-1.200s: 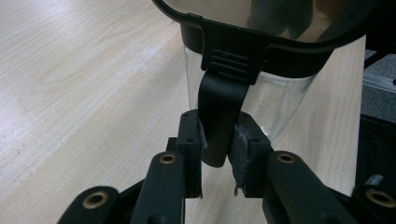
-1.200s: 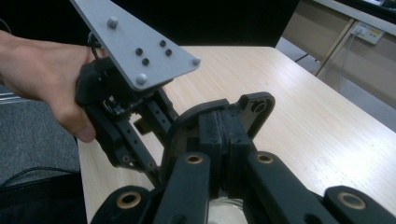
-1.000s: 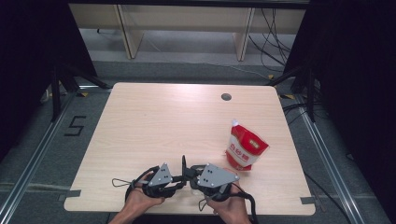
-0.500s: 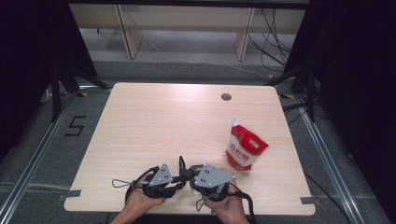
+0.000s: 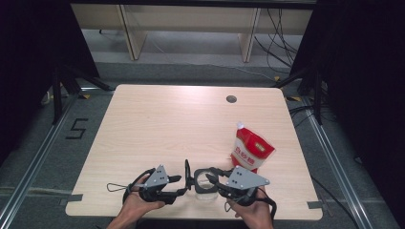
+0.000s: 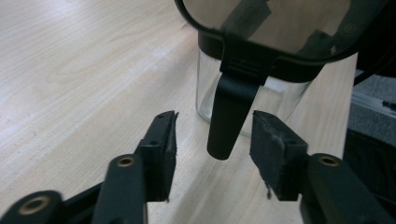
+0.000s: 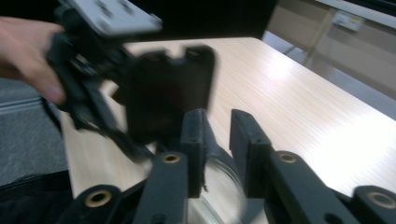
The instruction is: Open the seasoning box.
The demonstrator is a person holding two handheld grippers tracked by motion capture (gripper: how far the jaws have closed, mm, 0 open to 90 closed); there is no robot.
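Observation:
A clear glass jar with a black rim stands near the table's front edge, between my two grippers. My left gripper points at it from the left. In the left gripper view its jaws have just been opening and stand either side of the jar's black hanging tab without touching it. Above the tab is the tilted see-through lid. My right gripper reaches in from the right. Its jaws have just been opening and hover over the blurred jar rim with a gap between them.
A red and white pouch stands upright to the right of the jar, close behind my right hand. The wooden table has a round cable hole at the back. A low shelf unit and cables sit beyond it.
My right hand has shifted to the right, and the jar now shows between the two grippers. Both pairs of jaws stand wider than before. The left hand has stayed put.

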